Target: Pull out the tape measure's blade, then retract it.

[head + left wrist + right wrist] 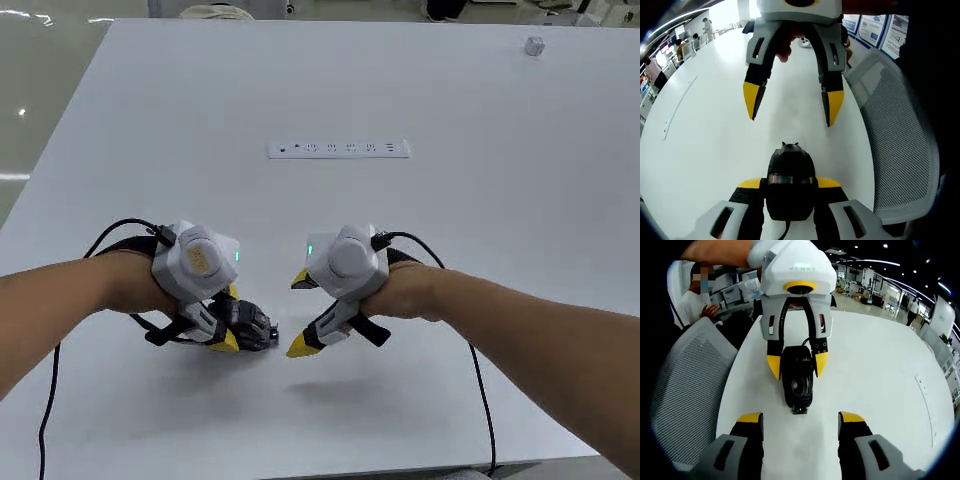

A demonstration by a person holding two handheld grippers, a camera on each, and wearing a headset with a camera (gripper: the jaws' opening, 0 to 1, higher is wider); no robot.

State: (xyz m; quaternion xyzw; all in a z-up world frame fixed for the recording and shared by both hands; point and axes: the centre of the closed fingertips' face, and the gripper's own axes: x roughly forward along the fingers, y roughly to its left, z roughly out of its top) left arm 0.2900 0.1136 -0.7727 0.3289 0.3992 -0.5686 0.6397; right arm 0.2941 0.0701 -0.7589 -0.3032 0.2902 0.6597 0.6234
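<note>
On the white table [450,120], well to the near side of the white power strip [338,149], left gripper [229,318] fingers clamp the black plastic tape measure [790,185] by its sides. Also nearside of the strip, right gripper [299,312] fingers spread wide, empty, tips pointing at the tape measure, apart from it.

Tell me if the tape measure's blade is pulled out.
Retracted: nothing extends from the tape measure, held by the left gripper.
</note>
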